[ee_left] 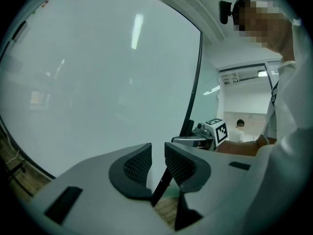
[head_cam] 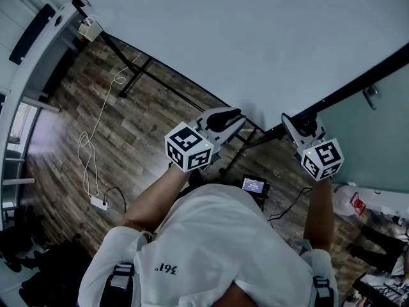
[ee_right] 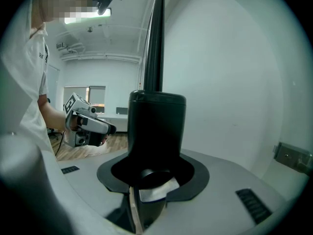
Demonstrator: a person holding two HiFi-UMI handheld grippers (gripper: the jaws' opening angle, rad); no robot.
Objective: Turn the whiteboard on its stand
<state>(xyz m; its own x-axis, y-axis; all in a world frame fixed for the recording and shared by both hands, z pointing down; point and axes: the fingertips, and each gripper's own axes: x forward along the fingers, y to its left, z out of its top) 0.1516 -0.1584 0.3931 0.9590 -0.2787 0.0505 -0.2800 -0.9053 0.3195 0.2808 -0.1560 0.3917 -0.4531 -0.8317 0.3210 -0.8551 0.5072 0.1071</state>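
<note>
Right gripper (ee_right: 156, 176) (fingers (ee_right: 199, 176) tight) around black post (ee_right: 156, 126)

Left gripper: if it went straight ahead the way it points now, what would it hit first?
Most likely the whiteboard's black frame edge, which shows through the gap between the left gripper's open jaws. The white face sits just left of that line. Depth is hard to judge.

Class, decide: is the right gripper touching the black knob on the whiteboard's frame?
Touching. In the right gripper view, the right gripper clamps the black knob, no gap showing.
</note>
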